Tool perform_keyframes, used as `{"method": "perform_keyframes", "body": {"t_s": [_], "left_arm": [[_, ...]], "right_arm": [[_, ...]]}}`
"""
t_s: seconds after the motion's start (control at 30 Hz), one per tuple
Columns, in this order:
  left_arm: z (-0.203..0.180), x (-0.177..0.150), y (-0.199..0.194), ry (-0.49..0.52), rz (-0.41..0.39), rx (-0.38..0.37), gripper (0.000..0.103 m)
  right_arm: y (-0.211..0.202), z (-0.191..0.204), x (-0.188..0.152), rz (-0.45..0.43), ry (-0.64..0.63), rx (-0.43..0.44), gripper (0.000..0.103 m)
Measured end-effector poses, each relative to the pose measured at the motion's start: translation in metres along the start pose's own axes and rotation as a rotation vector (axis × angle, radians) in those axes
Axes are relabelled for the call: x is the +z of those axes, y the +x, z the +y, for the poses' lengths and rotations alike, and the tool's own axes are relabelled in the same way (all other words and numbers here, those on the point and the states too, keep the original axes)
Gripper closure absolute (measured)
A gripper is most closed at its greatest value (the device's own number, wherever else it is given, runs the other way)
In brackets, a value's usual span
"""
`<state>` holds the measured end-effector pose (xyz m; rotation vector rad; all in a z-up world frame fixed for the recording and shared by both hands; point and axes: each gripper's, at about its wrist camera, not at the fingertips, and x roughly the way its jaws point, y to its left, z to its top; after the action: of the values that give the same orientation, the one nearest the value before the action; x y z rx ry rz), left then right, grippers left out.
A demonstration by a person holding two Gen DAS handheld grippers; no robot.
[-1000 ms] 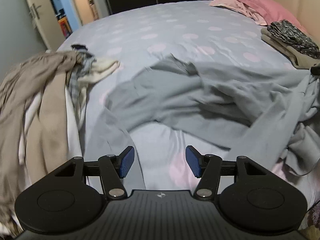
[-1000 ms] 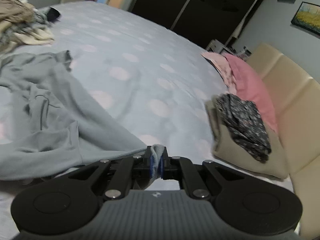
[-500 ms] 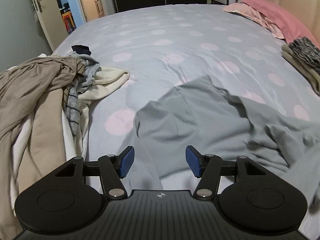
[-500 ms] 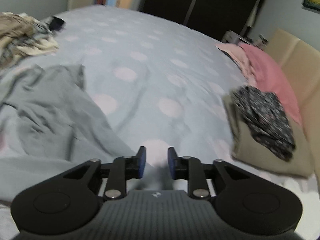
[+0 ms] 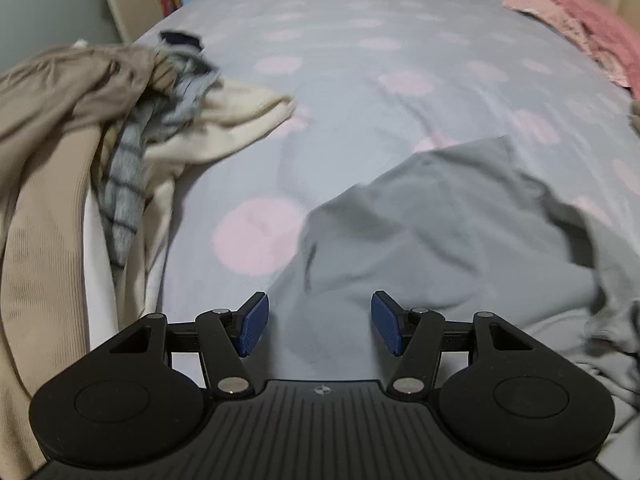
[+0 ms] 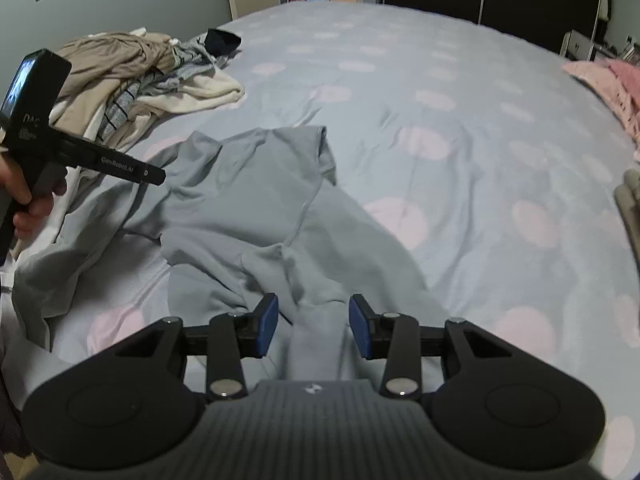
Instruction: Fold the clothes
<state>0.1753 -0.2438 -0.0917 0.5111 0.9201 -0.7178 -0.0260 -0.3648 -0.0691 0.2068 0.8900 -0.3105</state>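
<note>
While both jaw pairs stand spread, the left gripper and right gripper hover over the crumpled grey garment on the spotted bed

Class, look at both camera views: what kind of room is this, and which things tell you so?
Most likely a home bedroom: a large bed with a pink-dotted grey-blue sheet, pink pillows at its head, and a heap of unfolded beige and striped clothes.

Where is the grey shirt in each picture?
Left wrist view: the grey shirt lies crumpled at lower right, running under the open left gripper.
Right wrist view: the grey shirt spreads across the centre and left, reaching between the fingers of the open right gripper.
Shared landmark: the cream garment in the unfolded pile.
</note>
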Motion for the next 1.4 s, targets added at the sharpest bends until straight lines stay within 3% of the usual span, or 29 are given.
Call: {"method": "perform_keyframes", "body": {"t_s": [0.1,0.13,0.2,0.23,0.3,0.47,0.8,1.03,1.2,1.33,1.4], "left_arm": [[0.007,-0.003,0.01,-0.045,0.024,0.006,0.049],[0.009,-0.004,0.011,-0.061,0.026,-0.003,0.053],[0.01,-0.002,0.011,-0.086,0.025,-0.011,0.073],[0.01,0.0,0.01,-0.091,0.026,0.001,0.078],[0.012,0.0,0.006,-0.109,0.018,0.03,0.1],[0.02,-0.002,-0.015,-0.167,-0.034,0.064,0.102],[0.048,0.005,-0.092,-0.258,-0.224,0.137,0.103],[0.063,0.013,-0.164,-0.276,-0.367,0.118,0.103],[0.074,0.022,-0.223,-0.288,-0.49,0.095,0.103],[0.074,0.015,-0.232,-0.234,-0.467,0.092,0.103],[0.073,0.011,-0.235,-0.204,-0.449,0.091,0.103]], "right_arm": [[0.011,0.001,0.002,0.023,-0.01,-0.021,0.064],[0.014,0.0,0.002,0.031,-0.014,-0.029,0.075],[0.015,-0.002,0.003,0.037,-0.01,-0.048,0.086],[0.014,-0.004,0.003,0.035,-0.003,-0.056,0.088],[0.007,-0.01,0.004,0.022,0.022,-0.069,0.092],[-0.016,-0.026,0.008,-0.042,0.071,-0.153,0.093],[-0.097,-0.082,0.007,-0.23,0.274,-0.39,0.095],[-0.161,-0.102,0.008,-0.319,0.285,-0.489,0.095],[-0.211,-0.103,0.023,-0.398,0.216,-0.568,0.095],[-0.253,-0.104,0.03,-0.475,0.198,-0.582,0.095],[-0.26,-0.102,0.027,-0.473,0.178,-0.573,0.095]]}}
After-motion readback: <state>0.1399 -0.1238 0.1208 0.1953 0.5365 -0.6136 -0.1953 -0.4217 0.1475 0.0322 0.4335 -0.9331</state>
